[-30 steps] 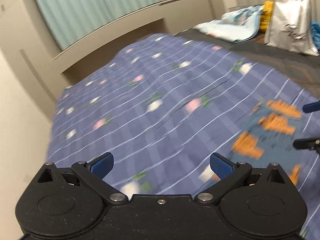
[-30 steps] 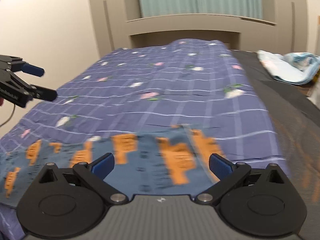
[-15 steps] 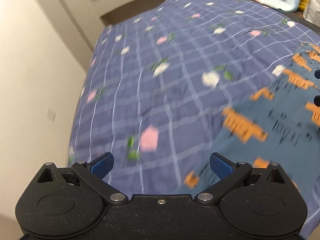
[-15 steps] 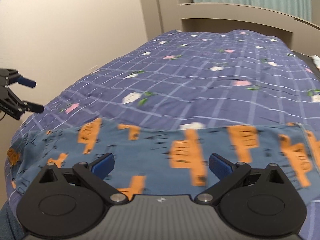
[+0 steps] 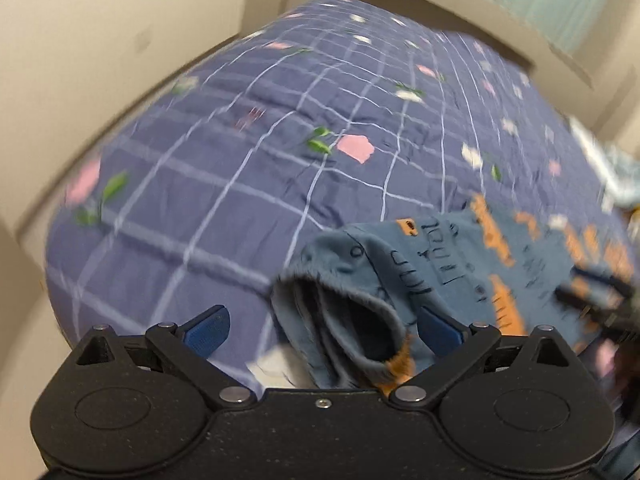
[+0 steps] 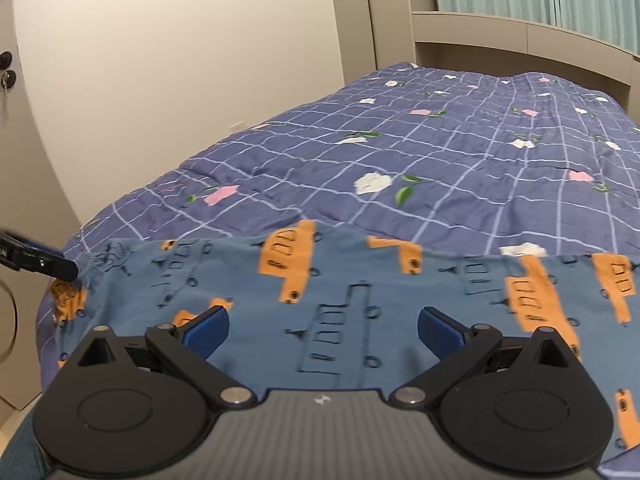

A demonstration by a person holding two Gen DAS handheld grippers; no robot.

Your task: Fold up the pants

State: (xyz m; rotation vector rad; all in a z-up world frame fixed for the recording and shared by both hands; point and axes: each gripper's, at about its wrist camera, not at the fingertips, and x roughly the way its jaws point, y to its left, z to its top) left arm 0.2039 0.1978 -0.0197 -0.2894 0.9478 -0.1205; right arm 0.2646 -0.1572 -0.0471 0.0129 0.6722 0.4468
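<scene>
The left gripper (image 5: 324, 322) has its jaws wide around the open hem of the pants (image 6: 340, 292). The right gripper (image 6: 323, 325) hovers wide over the pants, spread from 9 to 3 o'clock on the quilt (image 6: 440, 148).

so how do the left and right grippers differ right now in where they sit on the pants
The left gripper is at the bunched cuff end of the pants, with the open leg hole between its fingers. The right gripper hovers over flat, spread fabric in the middle. Both are open, gripping nothing.
</scene>
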